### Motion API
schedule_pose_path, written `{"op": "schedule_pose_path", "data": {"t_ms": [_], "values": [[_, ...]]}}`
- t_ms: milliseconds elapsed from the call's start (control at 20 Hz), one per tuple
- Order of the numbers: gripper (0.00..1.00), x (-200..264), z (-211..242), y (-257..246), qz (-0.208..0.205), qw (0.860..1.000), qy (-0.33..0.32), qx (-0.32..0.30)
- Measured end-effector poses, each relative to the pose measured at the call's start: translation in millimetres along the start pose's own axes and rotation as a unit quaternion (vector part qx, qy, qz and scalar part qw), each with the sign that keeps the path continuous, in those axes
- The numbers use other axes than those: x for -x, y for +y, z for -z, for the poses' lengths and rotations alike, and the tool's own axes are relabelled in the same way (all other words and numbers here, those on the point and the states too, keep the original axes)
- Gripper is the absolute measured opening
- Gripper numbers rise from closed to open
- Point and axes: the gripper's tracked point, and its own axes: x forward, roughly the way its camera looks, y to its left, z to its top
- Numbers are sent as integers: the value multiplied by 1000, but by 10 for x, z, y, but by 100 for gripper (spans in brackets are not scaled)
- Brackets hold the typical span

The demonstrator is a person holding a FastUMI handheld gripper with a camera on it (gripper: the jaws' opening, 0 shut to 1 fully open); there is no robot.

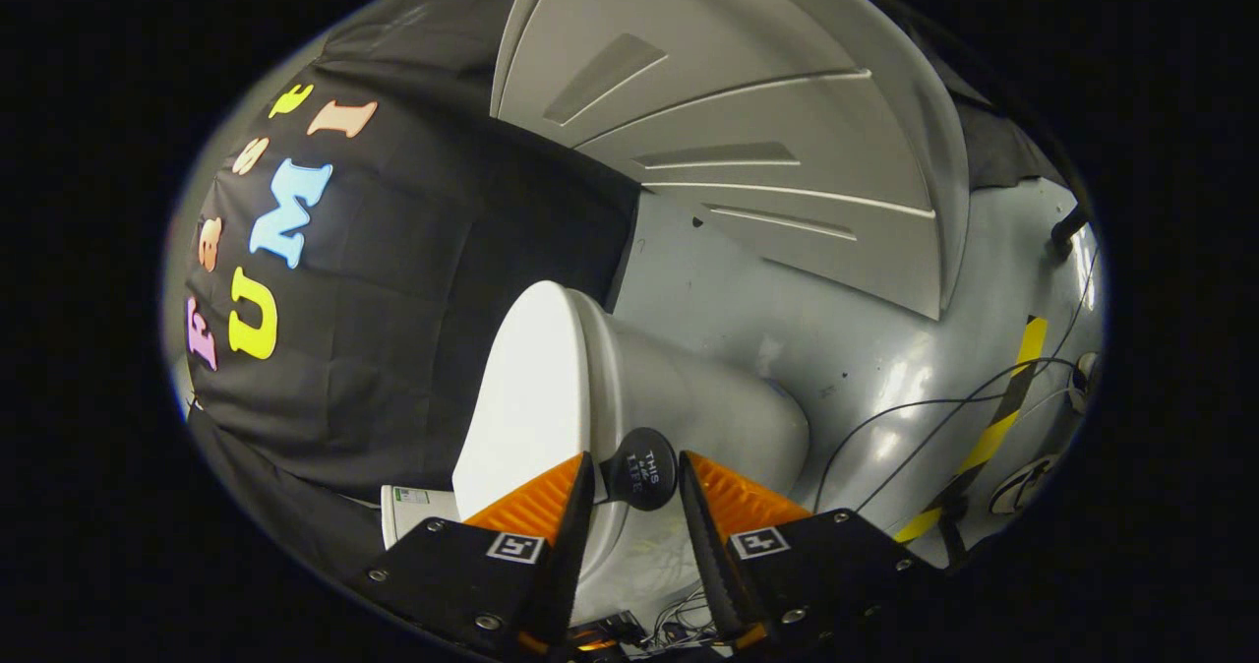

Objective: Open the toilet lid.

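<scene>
In the gripper view the whole scene is rolled sideways. The tongs stand apart, with a gap between their fingers. In that gap sits a round dark knob with small print, fixed at the edge of the toilet lid. Whether either finger touches the knob I cannot tell. The lid is a smooth white oval, lying against the rim of the bowl, which runs on beyond the tongs. Behind the toilet hangs the black cloth wall. A grey floor carries thin cables and a strip of yellow-and-black tape. A grey ribbed panel stands beyond.
</scene>
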Motion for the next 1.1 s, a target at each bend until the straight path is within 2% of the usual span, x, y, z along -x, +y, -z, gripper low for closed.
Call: {"op": "schedule_pose_path", "data": {"t_ms": [100, 150, 300, 650, 1100], "values": [[41, -8, 18, -47, 4, 1000, -2, 4], [33, -9, 9, -53, 2, 1000, -4, -1], [23, 18, -7, -49, -1, 1000, -10, -17], [3, 92, -43, 14, 16, 999, -31, 22], [1, 199, -85, 153, 21, 996, -40, 78]]}}
